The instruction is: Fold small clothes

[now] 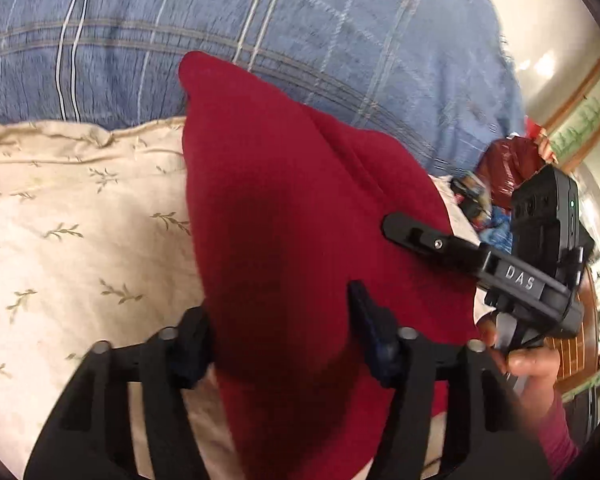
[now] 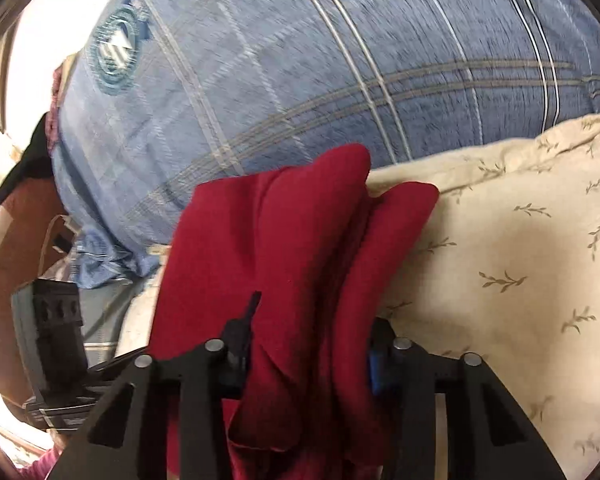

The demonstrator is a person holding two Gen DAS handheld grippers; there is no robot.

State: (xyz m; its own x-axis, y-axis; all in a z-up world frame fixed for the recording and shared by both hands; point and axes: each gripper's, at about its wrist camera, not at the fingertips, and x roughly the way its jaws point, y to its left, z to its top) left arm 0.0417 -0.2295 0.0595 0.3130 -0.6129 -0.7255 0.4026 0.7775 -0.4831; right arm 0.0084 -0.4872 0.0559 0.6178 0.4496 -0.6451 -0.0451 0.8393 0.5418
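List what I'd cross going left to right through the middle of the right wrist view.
Left gripper's black body → red garment bunched between the right gripper fingers → cream leaf-print sheet. The blue plaid bedding spans behind them all, so it has no place in the order.

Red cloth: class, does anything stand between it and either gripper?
Nothing visible does. The red cloth already lies between the fingers of the left gripper, and the right gripper has it between its fingers too, above the cream sheet.

Black fingers [image 1: 364,312], pink sleeve [image 1: 556,436].
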